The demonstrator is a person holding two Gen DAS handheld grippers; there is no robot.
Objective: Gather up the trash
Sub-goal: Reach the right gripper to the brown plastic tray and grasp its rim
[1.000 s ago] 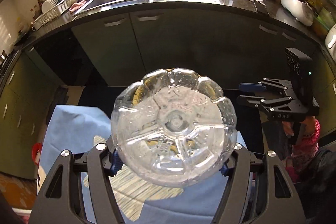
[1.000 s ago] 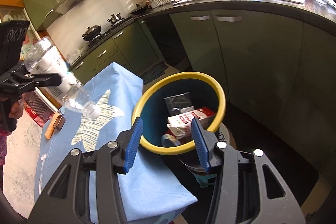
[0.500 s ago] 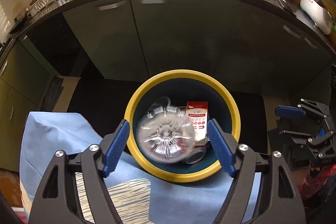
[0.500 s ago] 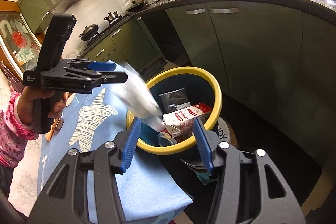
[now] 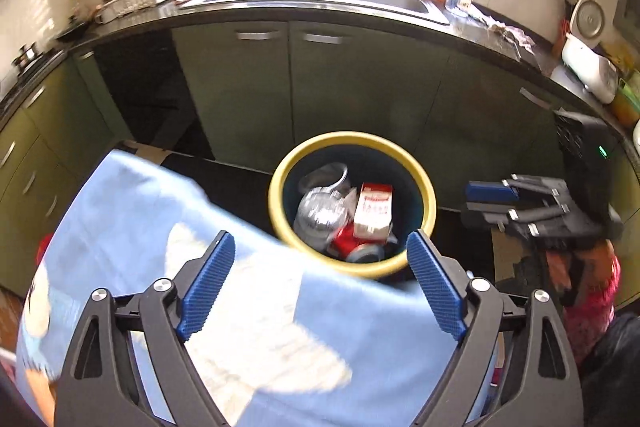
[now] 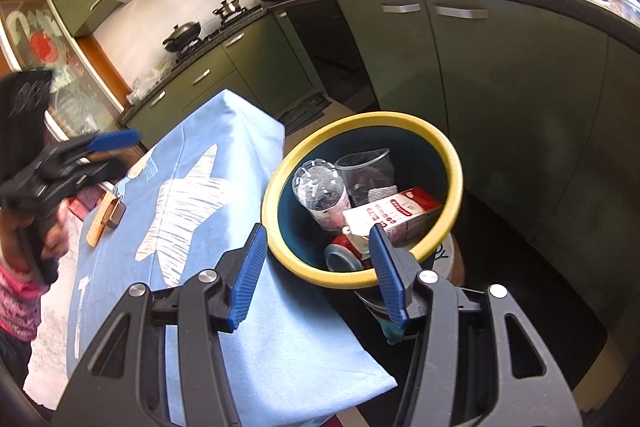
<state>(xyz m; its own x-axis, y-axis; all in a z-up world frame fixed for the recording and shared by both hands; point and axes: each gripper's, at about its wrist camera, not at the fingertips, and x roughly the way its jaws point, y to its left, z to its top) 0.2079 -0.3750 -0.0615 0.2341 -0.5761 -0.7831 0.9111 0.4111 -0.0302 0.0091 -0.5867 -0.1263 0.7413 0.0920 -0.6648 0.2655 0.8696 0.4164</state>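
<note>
At the far left of the right wrist view, the left gripper (image 6: 96,151) hangs over the blue tablecloth (image 6: 192,195), jaws spread wide and empty, close to a small tan-and-brown wrapper-like piece (image 6: 105,218) lying on the cloth; its exact kind is too small to tell. That looks like the next bit of trash, so the sensible move is to come down straight over it, straddle its narrow side, and pinch low enough not to snag the cloth. Further right stands the yellow-rimmed bin (image 6: 452,163), just beside the table edge, already holding a clear plastic bottle (image 6: 318,189), a clear cup (image 6: 362,167), a red-and-white carton (image 6: 394,219) and a red can (image 6: 340,251). Nearest the lens, the right gripper (image 6: 316,271) hovers above the bin's near rim, jaws moderately apart, gripping and touching nothing. In the left wrist view, its own blue pads (image 5: 206,281) stand wide with only cloth between.
</note>
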